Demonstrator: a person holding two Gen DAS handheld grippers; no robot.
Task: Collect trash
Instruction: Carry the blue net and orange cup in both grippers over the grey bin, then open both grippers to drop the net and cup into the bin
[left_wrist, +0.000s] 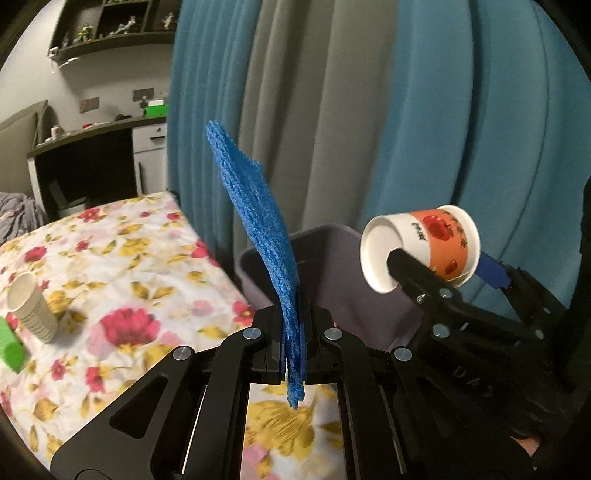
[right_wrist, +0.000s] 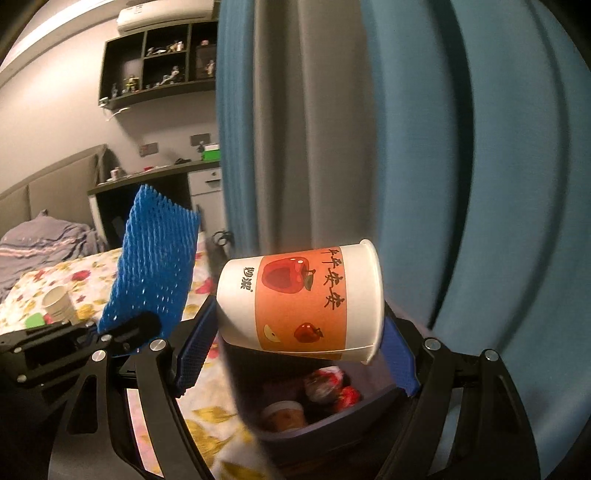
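My left gripper (left_wrist: 295, 306) is shut on a blue foam net sheet (left_wrist: 255, 214) that stands upright out of its jaws. It is above the edge of the floral cloth, just in front of a grey bin (left_wrist: 332, 236). My right gripper (right_wrist: 297, 315) is shut on a paper cup (right_wrist: 299, 302) with an orange apple band. The cup lies on its side, clamped end to end between the blue pads (right_wrist: 400, 358), directly over the bin (right_wrist: 332, 424). The left wrist view shows that gripper (left_wrist: 443, 266) and the cup (left_wrist: 439, 243) at right.
Red wrappers (right_wrist: 328, 380) and a small tub (right_wrist: 284, 410) lie in the bin. On the floral cloth (left_wrist: 129, 277) stand a stack of plain paper cups (left_wrist: 31, 310) and a green block (left_wrist: 11, 347). Blue and grey curtains (left_wrist: 443, 110) hang close behind the bin.
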